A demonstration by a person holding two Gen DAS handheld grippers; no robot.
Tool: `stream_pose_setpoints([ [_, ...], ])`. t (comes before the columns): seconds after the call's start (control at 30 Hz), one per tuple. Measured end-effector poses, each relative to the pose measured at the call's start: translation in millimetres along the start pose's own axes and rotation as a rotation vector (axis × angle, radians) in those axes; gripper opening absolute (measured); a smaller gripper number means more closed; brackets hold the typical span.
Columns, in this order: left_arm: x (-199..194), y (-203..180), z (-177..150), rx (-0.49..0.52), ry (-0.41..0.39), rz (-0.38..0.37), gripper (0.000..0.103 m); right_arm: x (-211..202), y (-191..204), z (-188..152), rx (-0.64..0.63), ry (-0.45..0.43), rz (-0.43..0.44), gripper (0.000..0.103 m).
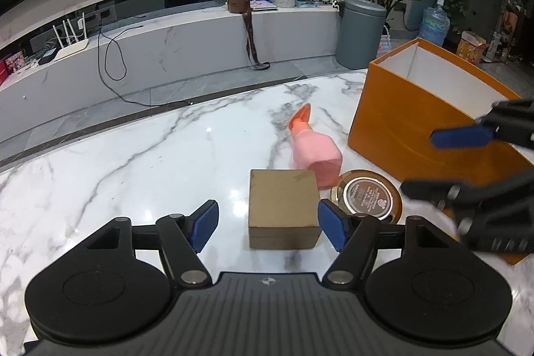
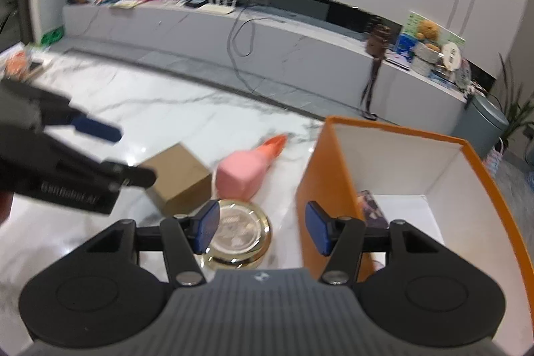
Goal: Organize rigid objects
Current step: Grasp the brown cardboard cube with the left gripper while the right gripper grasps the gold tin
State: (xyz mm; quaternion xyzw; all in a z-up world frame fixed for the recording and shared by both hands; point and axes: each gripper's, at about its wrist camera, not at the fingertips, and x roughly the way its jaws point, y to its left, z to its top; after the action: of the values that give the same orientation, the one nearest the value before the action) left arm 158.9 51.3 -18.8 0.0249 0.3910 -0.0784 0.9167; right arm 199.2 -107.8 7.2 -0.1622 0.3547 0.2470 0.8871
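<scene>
The left tool (image 1: 268, 227) hung low over the marble counter (image 1: 140, 162) with its blue pads spread wide and nothing between them; the brown cardboard box (image 1: 283, 208) sat on the counter in line with the gap, just beyond the pads, not touched by either. At about 1 o'clock from that box lay the pink spray bottle (image 1: 313, 152) on its side, its orange nozzle pointing away toward 12 o'clock, the base of the bottle close against the box's far right corner. At 3 o'clock from the box, just beside it, rested a round gold-rimmed tin (image 1: 367, 196) with a printed lid. The right tool (image 2: 263, 227) was likewise open and empty, its left pad above the tin and its right pad over the near wall of the orange box (image 2: 327, 189), which stood open-topped at 2 o'clock from the tin. Inside the white-lined orange box a dark printed item (image 2: 370, 209) lay on the floor near the front left corner; what it was could not be told.
</scene>
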Motion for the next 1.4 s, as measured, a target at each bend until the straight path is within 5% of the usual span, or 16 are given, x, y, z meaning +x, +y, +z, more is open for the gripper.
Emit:
stream_pose_setpoints([
  [0.3,20,-4,-2,0.022,-0.006,-0.022,0.084,22,23,-14,-0.089,0.054,0.046,0.07],
  [1.13,46,-4,-8,-0.031,-0.01,-0.06,0.09,80,26,-16,-0.019,0.112,0.027,0.079],
  [1.4,45,13,-12,-0.072,0.021,-0.065,0.071,85,26,-17,0.006,0.104,0.022,0.079],
])
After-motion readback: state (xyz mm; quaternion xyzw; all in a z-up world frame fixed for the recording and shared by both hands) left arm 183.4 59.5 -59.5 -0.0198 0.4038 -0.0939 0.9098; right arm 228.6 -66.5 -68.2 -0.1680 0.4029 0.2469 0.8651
